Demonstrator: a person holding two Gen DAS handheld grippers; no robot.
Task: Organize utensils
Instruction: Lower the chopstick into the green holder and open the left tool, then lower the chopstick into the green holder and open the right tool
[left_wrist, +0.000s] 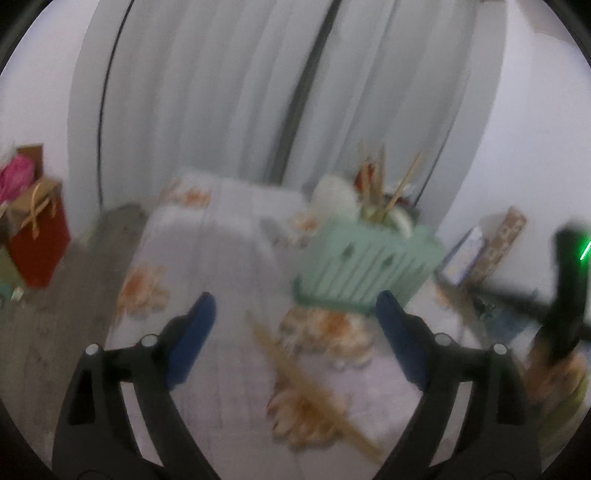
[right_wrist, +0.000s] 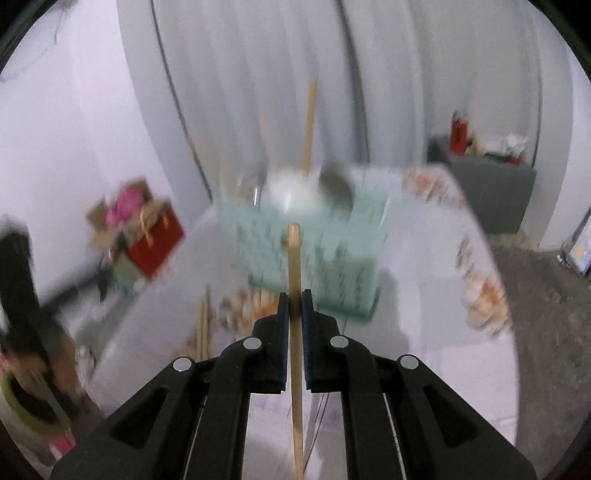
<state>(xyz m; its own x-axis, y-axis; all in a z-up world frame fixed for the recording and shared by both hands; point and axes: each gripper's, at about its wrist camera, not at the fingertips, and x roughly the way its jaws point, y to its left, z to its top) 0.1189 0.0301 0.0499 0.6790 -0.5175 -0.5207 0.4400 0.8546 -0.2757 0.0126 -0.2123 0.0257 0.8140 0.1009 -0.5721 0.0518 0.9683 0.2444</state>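
Chopstick (right_wrist: 294, 295) of pale wood sits pinched between the blue pads (right_wrist: 282, 332) of the right gripper (right_wrist: 294, 299), its long axis running almost straight up the right wrist view — the blunt tip points forward toward the mint-green slotted rack (right_wrist: 314, 254), while the other end runs back down between the black finger arms and out of the picture at the bottom. The jaws are pressed tight against the stick on both sides. Rack and chopstick tip overlap in this view, but motion blur hides whether they touch. Inside the rack stand more wooden sticks (right_wrist: 308, 129), upright and slightly tilted, beside a white bowl-like shape (right_wrist: 291, 192) and a grey one too smeared to name. To the left on the floral tablecloth (right_wrist: 443, 288) lies another pair of chopsticks (right_wrist: 203, 325), long axis pointing roughly away from the camera. The left gripper (left_wrist: 295, 321) has its blue pads (left_wrist: 195, 332) spread wide apart with nothing between them — below it, in the left wrist view, a wooden stick (left_wrist: 310, 387) lies diagonally on the cloth, running from upper left to lower right, near the front of the green rack (left_wrist: 365, 262). A red gift bag (left_wrist: 40, 236) stands on the floor well off to the left
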